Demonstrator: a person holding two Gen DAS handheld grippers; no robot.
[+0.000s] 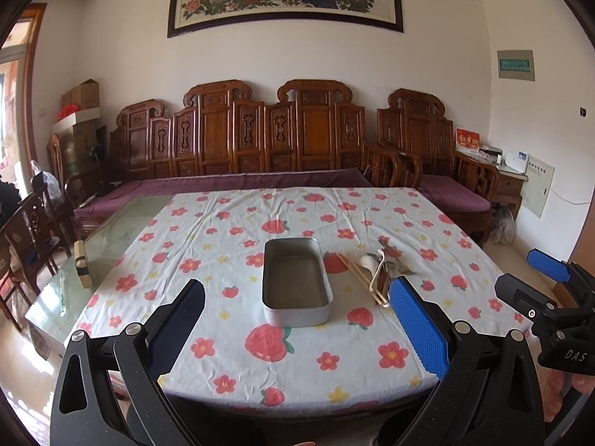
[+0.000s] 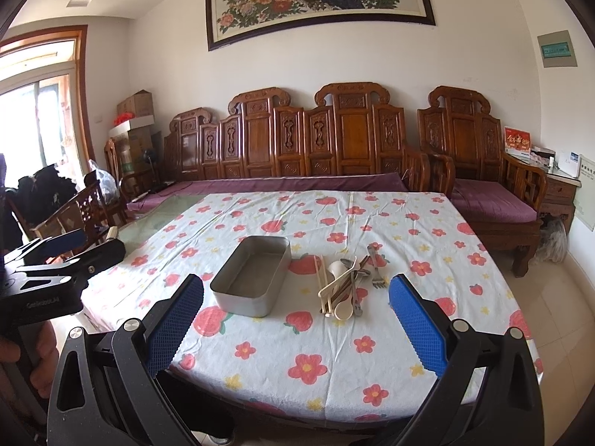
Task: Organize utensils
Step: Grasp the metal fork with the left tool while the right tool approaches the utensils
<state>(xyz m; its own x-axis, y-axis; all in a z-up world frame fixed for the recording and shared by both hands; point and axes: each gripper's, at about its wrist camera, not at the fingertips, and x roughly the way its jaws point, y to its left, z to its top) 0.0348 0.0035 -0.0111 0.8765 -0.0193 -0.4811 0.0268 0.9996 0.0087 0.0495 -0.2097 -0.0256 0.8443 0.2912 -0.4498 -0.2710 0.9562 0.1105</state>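
Left wrist view. The left gripper [image 1: 297,319] hovers over the near edge of the table, fingers spread wide with nothing between them. Framed between them on the floral tablecloth [image 1: 208,230] sits a metal tin [image 1: 296,281], rectangular with rounded corners, long axis running away from the camera. It holds nothing. Just right of the tin lies the utensil pile [image 1: 375,273]: pale chopsticks [image 1: 357,273] angled from far-left to near-right, with a cream spoon and darker pieces behind them, partly hidden by the right-hand blue pad. The right gripper [image 1: 535,282] shows at the right edge, its fingers apart and holding nothing; white lettering on its body reads "DAS". A small wooden block [image 1: 82,264] stands on the bare glass at the table's left edge.

Right wrist view. The right gripper [image 2: 296,319] is likewise spread wide and empty, short of the table's near edge. The tin [image 2: 253,277] lies left of centre, long axis running from near-left to far-right, empty. Just beside it on the right, the utensils [image 2: 346,282] lie heaped, most pointing roughly away from the camera: chopsticks [image 2: 322,282] on the left, a cream spoon [image 2: 341,310] with bowl nearest, a metal fork [image 2: 376,267] with tines nearest. The left gripper [image 2: 78,247] appears at the left edge, fingers parted, held by a hand [image 2: 37,356]; its printed label is too blurred to read with certainty.
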